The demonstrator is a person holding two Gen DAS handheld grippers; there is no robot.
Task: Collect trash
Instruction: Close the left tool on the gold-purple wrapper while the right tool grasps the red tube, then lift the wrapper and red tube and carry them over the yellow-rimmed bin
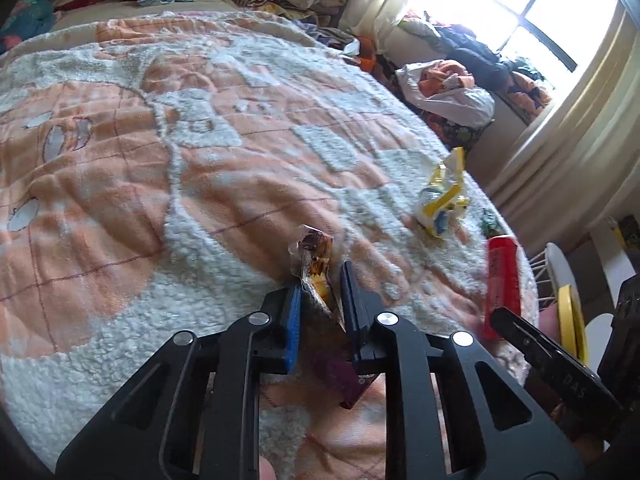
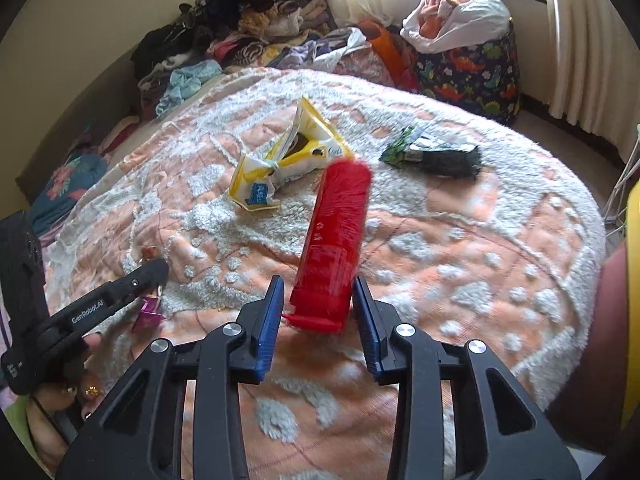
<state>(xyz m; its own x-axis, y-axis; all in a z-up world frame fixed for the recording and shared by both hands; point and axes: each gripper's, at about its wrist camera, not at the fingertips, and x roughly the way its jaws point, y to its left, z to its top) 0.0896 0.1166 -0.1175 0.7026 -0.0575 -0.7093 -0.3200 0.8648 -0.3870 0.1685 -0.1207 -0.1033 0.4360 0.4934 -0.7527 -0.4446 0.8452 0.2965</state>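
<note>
My left gripper (image 1: 320, 280) is shut on a crumpled clear and purple candy wrapper (image 1: 316, 264), held just above the orange and white blanket (image 1: 120, 160). It also shows in the right wrist view (image 2: 146, 308). My right gripper (image 2: 320, 292) has its jaws around a red snack packet (image 2: 336, 240), which looks blurred and stands up between them; the jaws stand slightly apart from its sides. The red packet also shows in the left wrist view (image 1: 502, 284). A yellow and white wrapper (image 2: 288, 160) and a dark green wrapper (image 2: 436, 156) lie on the blanket beyond.
Piles of clothes (image 2: 240, 40) lie along the far edge of the bed. A dinosaur-print basket (image 2: 472, 76) with a white bag (image 2: 460, 20) stands by the curtains (image 2: 580, 60). A yellow object (image 1: 570, 320) is at the right of the bed.
</note>
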